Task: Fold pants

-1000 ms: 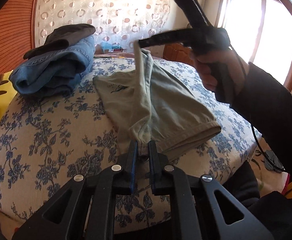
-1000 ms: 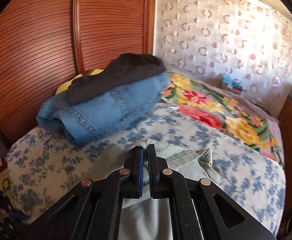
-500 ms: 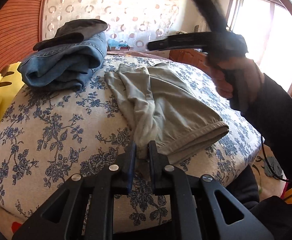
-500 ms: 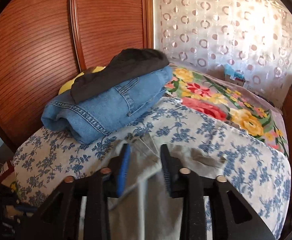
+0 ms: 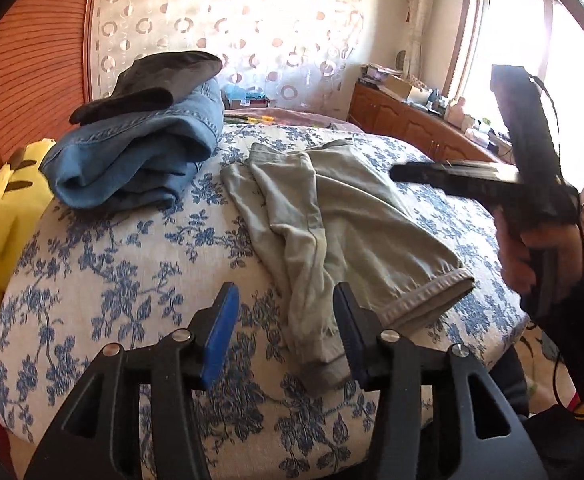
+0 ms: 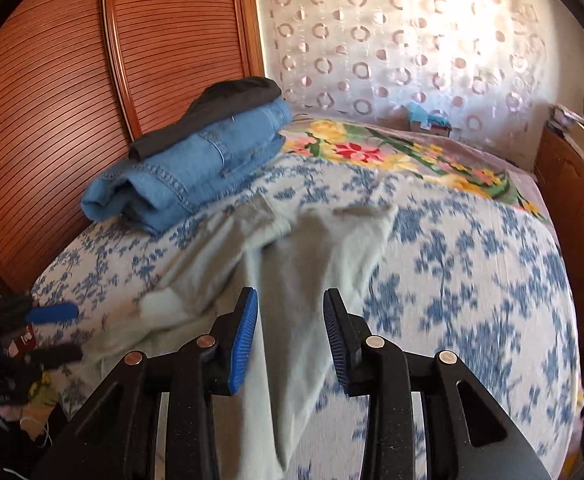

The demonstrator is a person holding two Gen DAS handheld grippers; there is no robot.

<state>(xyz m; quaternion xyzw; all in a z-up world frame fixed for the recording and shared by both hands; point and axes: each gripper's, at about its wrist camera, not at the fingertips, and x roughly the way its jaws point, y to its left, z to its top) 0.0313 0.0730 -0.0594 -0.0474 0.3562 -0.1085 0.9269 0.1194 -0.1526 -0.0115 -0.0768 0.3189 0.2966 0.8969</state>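
**Both grippers off the cloth**

Khaki pants (image 5: 332, 216) lie creased on my floral bedspread (image 5: 104, 280) beside folded jeans (image 5: 140, 156). My left gripper (image 5: 286, 328) and right gripper (image 6: 291, 336) gape wide, empty (cuff hem visible only from left)

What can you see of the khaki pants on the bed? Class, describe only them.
The khaki pants are a soft, woven-looking, pale grey-green garment lying flat but rumpled on the blue floral bedspread, legs laid one over the other. The stitched hems point toward the bed's near edge, the waist toward the folded jeans. The left tool is open with its fingers either side of the near hem; the right tool is open above them, gripping nothing.
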